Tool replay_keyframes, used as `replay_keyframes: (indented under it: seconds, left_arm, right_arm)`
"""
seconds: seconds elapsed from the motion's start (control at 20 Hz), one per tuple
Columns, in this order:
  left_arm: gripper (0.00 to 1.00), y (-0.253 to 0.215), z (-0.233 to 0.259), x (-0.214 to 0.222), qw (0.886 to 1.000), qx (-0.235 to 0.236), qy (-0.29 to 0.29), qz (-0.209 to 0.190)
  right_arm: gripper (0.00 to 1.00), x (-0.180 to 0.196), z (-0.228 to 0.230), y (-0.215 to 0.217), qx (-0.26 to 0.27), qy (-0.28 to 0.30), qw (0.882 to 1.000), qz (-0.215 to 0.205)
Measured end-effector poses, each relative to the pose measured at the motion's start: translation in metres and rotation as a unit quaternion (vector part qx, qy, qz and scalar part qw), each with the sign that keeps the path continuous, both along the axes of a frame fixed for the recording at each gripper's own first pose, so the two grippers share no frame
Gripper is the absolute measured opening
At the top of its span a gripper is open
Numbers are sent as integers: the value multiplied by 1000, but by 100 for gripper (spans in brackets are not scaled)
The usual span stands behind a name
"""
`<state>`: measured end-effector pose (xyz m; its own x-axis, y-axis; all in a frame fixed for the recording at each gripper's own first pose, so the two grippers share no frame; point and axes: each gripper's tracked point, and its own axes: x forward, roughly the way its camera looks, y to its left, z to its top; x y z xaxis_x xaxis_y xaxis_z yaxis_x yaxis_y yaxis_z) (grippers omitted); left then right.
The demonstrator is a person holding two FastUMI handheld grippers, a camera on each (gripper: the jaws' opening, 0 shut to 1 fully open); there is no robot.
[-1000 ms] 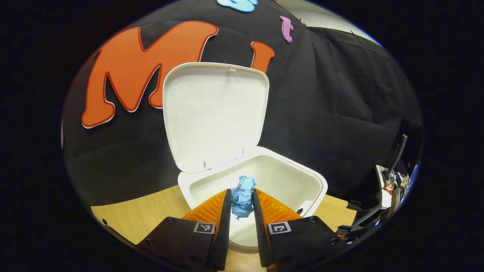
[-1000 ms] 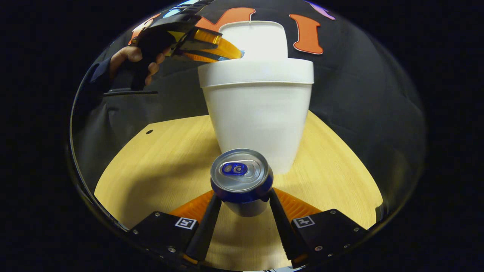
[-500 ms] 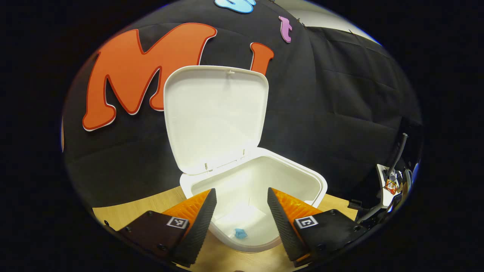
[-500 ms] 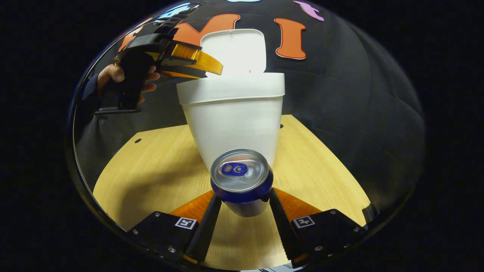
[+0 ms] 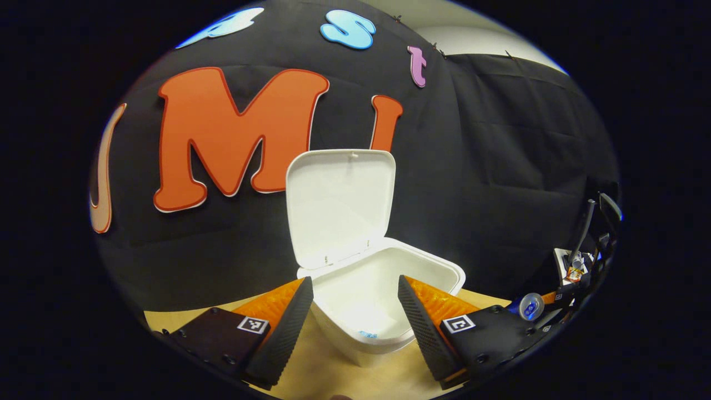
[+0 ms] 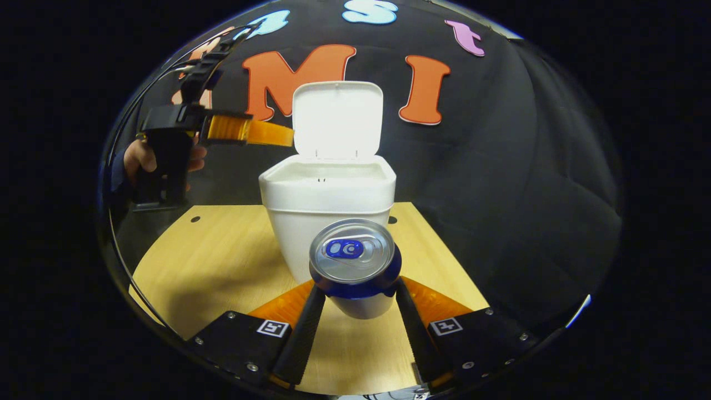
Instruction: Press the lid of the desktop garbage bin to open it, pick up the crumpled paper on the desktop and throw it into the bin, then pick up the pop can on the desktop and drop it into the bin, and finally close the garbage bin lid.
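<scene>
While the right tongs (image 6: 354,294) grip the upright pop can (image 6: 354,265) just before the bin (image 6: 328,191), its open lid (image 6: 337,119) behind, the left tongs (image 5: 353,311) hang parted beside the bin's rim, crumpled paper (image 5: 367,334) inside.

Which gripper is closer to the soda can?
Right. The right gripper grips the soda can; the left gripper hovers open beside the bin, well away.
</scene>
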<state>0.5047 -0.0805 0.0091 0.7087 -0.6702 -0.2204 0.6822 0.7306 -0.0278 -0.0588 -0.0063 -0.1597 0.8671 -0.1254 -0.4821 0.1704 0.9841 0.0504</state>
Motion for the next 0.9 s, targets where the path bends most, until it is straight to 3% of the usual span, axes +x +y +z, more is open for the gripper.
replay_keyframes:
  seconds: [0.2, 0.65, 0.9]
  left_arm:
    - [98, 39, 2, -13, 1000, -10, -8, 28]
    - [98, 120, -32, -44, 996, 22, -20, 84]
    - [98, 163, -27, -60, 991, -18, -23, 128]
  right_arm:
    - [77, -3, 26, -11, -4, -13, 1000, -5]
    - [77, 16, 80, -5, -18, -40, 999, 28]
    - [77, 39, 113, -3, -29, -67, 996, 53]
